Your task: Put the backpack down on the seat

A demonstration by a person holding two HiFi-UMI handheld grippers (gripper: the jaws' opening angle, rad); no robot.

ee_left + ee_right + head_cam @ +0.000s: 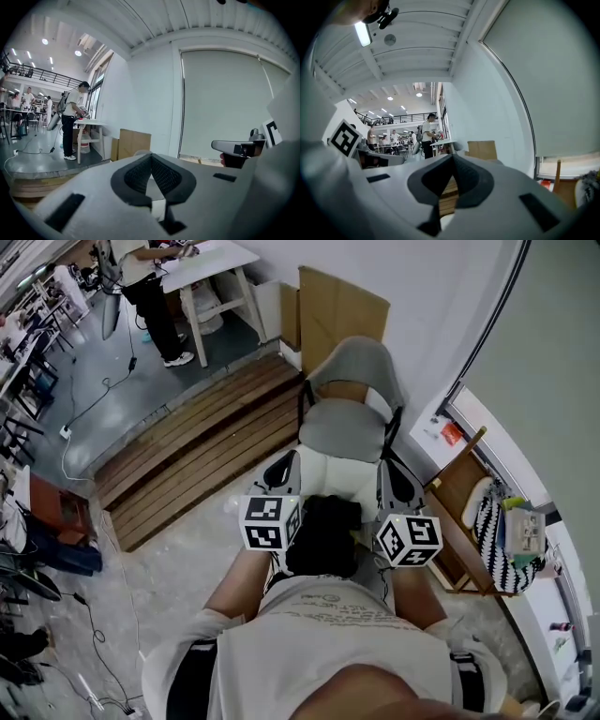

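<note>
The grey chair (349, 381) stands straight ahead against the wall, its seat (341, 431) bare. Just in front of my chest, a black and white bundle (323, 532) that looks like the backpack lies between the two grippers. My left gripper (291, 457) and right gripper (385, 465) point level toward the chair, one on each side of the bundle. In the left gripper view the left gripper (151, 156) has its jaws together with nothing visible between them. The right gripper (452, 157) looks the same in its own view. How the bundle is supported is hidden.
A wooden slat platform (192, 454) lies left of the chair, and cardboard sheets (339, 304) lean on the wall behind it. A wooden chair (461, 486) with a striped bag (494, 532) stands at the right. A person (155, 292) works at a white table (211, 268) far left.
</note>
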